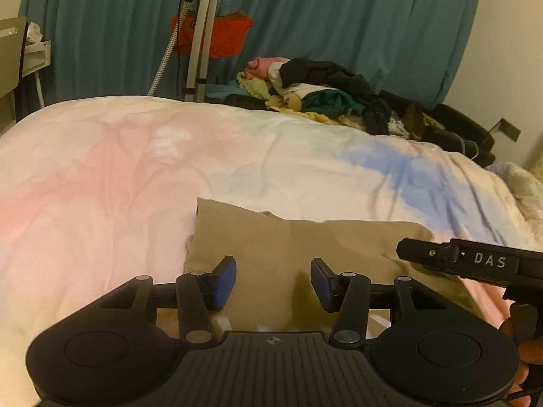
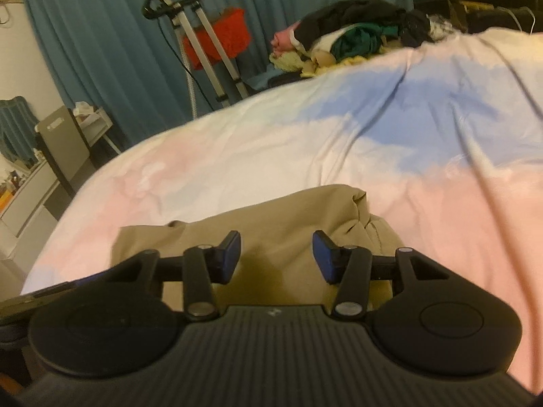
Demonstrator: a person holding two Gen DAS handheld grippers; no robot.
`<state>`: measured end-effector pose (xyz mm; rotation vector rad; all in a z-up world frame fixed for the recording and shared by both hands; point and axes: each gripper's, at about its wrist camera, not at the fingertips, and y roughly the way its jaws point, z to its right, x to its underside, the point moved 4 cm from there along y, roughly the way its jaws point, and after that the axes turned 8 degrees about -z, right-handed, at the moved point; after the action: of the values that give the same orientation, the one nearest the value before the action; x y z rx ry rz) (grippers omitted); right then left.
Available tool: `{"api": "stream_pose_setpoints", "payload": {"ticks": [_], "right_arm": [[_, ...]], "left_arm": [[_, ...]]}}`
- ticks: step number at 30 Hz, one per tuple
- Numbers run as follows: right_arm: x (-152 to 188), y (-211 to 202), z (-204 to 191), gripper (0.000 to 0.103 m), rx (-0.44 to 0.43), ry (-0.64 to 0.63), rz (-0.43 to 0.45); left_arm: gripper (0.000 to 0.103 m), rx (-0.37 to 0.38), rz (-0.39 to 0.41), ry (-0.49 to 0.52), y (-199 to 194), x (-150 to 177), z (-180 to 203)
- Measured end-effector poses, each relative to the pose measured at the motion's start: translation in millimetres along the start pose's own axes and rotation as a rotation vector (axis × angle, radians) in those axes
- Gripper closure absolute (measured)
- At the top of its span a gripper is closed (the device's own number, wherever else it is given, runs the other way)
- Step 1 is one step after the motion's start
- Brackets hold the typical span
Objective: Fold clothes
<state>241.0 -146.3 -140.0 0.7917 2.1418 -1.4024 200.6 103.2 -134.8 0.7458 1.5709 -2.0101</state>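
Observation:
A folded tan garment [image 1: 271, 237] lies on the bed's pink, white and blue cover [image 1: 118, 169]. My left gripper [image 1: 273, 281] hovers over its near part, open, with only cloth below the gap between the blue pads. The body of the other gripper [image 1: 475, 261] reaches in from the right edge. In the right wrist view the same tan garment [image 2: 271, 217] shows a bunched right end. My right gripper [image 2: 277, 257] is open above it, nothing pinched between its blue pads.
A pile of unfolded clothes [image 1: 322, 91] sits at the bed's far side, also seen as the clothes pile [image 2: 356, 34]. A garment steamer stand [image 1: 200, 34] and a red cloth [image 1: 217, 37] stand before the teal curtain. A chair and small table [image 2: 64, 149] are at left.

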Motion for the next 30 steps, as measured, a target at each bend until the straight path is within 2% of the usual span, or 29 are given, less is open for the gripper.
{"api": "stream_pose_setpoints", "payload": {"ticks": [6,8,10,13,16,20,25,28,30], "right_arm": [[15.0,-49.9,-16.3,0.053,-0.011,-0.043,0.029],[22.5,-62.3,-21.2,0.053,-0.001,-0.069,0.028],[31.5,-69.9,-20.9,0.058,0.007,-0.058,0.023],[49.3,-68.6,-14.5,0.063,0.014,-0.017,-0.007],[68.2,-53.0,-9.1,0.066,0.057,-0.015,-0.065],[75.0,-43.7,-4.6,0.066,0.064,0.008,-0.075],[75.7,-47.4,-2.5,0.066,0.054,0.025,-0.074],[76.4,-47.1,-2.4,0.066,0.053,0.032,-0.075],[76.5,-46.8,-2.2,0.066,0.053,0.035,-0.077]], "left_arm": [[0.049,0.045,0.008,0.034,-44.0,18.1,12.8],[0.049,0.037,0.003,0.060,-52.2,24.9,18.4],[0.049,0.025,-0.011,0.064,-55.2,32.4,20.5],[0.048,0.014,-0.062,0.044,-50.0,44.9,18.4],[0.048,0.009,-0.095,0.026,-42.3,53.6,15.6],[0.048,0.023,-0.106,0.073,-47.9,56.1,19.7],[0.046,0.083,-0.082,0.032,-77.0,63.5,17.9],[0.041,0.180,-0.049,-0.049,-98.8,67.9,10.2],[0.040,0.246,-0.083,-0.120,-100.8,74.8,4.5]]}}
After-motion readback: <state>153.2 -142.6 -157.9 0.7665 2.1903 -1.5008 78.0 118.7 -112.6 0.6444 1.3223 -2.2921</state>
